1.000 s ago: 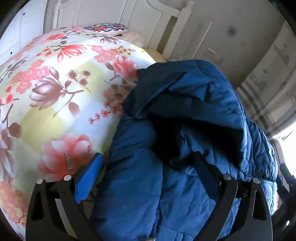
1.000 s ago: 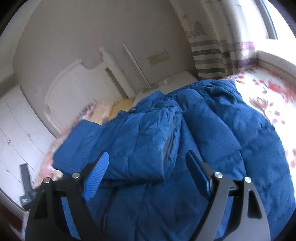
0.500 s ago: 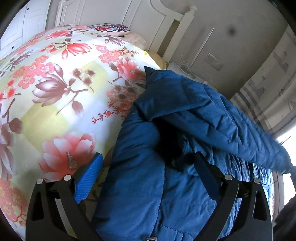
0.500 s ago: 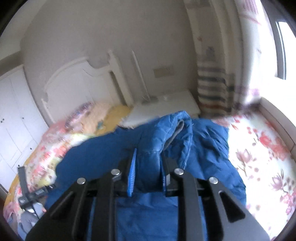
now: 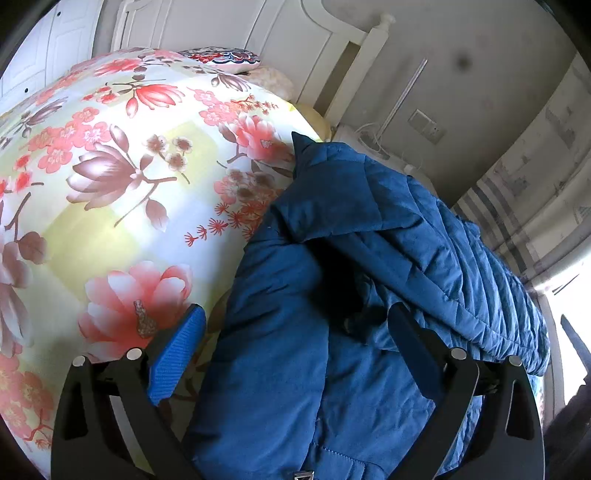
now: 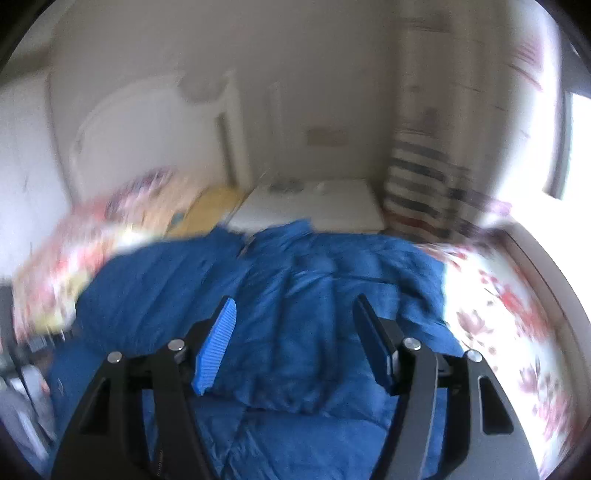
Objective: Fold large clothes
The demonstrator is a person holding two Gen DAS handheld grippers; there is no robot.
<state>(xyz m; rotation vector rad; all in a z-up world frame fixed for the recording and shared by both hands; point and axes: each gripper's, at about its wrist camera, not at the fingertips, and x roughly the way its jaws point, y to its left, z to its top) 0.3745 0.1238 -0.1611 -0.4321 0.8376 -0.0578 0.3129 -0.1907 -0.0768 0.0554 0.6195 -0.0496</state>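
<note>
We found a bedroom with a white headboard (image 5: 221, 33) against the far wall and a striped curtain (image 5: 524, 206) by the window. The bed carried a floral bedspread (image 5: 110, 192), and on it lay the blue padded jacket (image 5: 332, 295), bunched toward the curtain side with one panel turned over the rest. Its long axis appeared to run from the near edge of the bed toward the headboard, though which end was collar and which hem we could not tell. The left gripper (image 5: 295, 354) stood wide apart, straddling the jacket's near edge without its pads pressing, in our judgement steadying that side while the fold was laid. The right gripper (image 6: 295, 347) had just been opening and held nothing; no cloth sat between its fingers, and the jacket lay below them, consistent with a panel let go. The right view was blurred, so finer detail there was not confirmed.
</note>
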